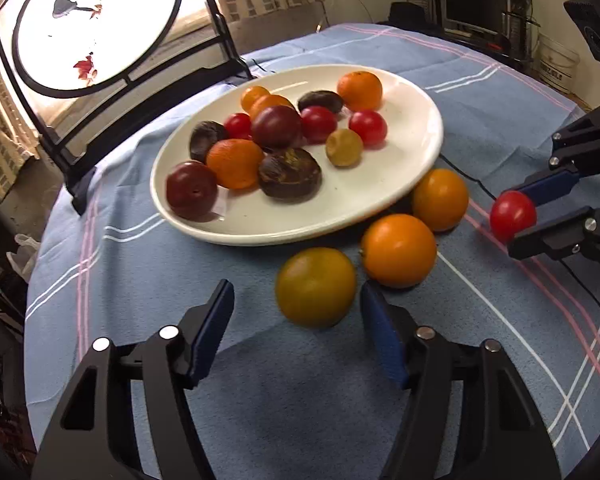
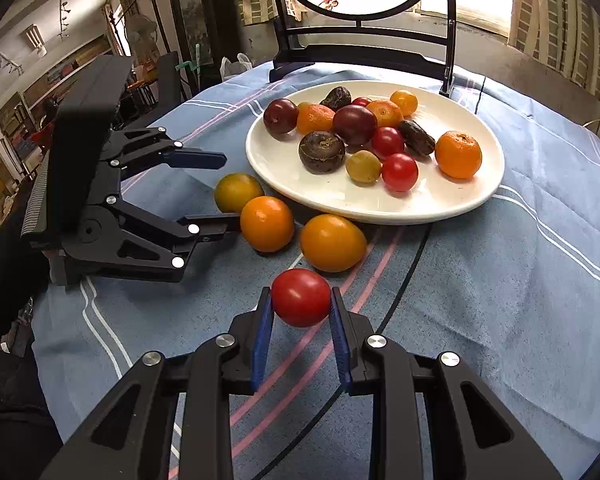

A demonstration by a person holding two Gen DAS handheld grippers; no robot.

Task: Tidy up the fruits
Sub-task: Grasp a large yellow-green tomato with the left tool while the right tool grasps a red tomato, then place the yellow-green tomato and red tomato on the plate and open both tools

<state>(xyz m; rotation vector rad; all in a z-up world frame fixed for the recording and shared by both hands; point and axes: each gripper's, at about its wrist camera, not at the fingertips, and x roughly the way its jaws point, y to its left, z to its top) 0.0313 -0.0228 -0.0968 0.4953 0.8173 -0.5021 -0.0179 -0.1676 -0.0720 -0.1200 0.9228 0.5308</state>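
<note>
**Beside the plate's near rim: tomato held, oranges loose**

Off the plate's near rim, three loose oranges lie in a short arc on the blue cloth of the tabletop [image 2: 520,280]. White plate [image 2: 452,204] sits toward the far edge, loaded with mixed fruit: small oranges, dark plums, red tomatoes, wrinkled brown fruit.

Right gripper [image 2: 301,300] is closed on a red tomato [image 2: 301,297], blue pads pressing either side. Whether the tomato is lifted clear of the cloth I cannot tell. Plate lies ahead and slightly right of these fingers; the nearest orange [image 2: 333,243] sits directly between tomato and rim. Judgement: a carry to the plate must rise over that orange or swing right around it.

Left gripper [image 1: 298,308] is spread wide and holds nothing. A greenish-yellow orange [image 1: 315,287] sits just past the fingertips, centred on the gap, round with no long axis to align. Left side is clearly the nearer for this one.

Left wrist view shows the tomato pinched from the side, well apart from the plate. Right wrist view alone shows the left fingers standing level with the oranges, lower finger close against the middle orange [image 2: 267,224]; contact uncertain.
</note>
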